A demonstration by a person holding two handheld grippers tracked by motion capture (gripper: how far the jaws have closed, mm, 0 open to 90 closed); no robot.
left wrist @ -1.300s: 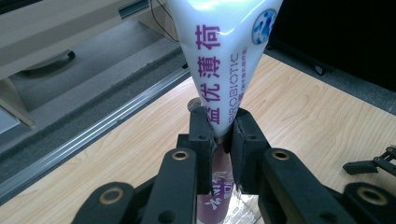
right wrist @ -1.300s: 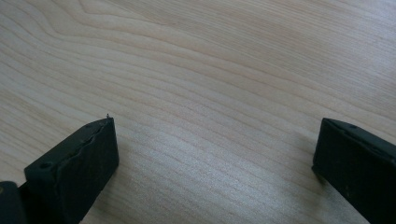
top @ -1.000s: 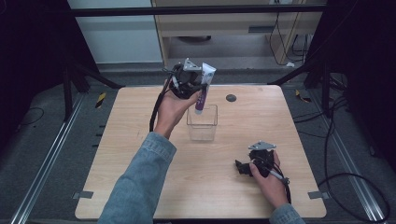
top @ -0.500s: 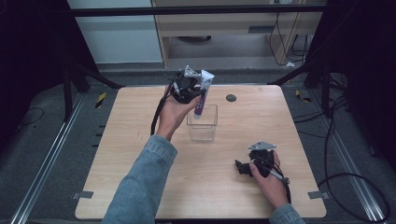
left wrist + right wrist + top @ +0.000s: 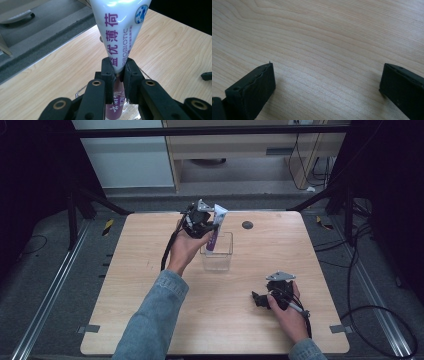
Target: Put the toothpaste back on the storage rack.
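Toothpaste tube (image 5: 119, 37), white w/ purple cap end, pinched in left gripper (image 5: 117, 72); right gripper (image 5: 325, 82) wide open.

A pale wood-grain bench (image 5: 150, 270) with rounded corners carries little — a clear square container (image 5: 218, 254) stands near its middle, toward the far edge. Beyond it a small dark round spot (image 5: 247, 225) marks the top, and the right claw (image 5: 257, 300) rests on the near right part.
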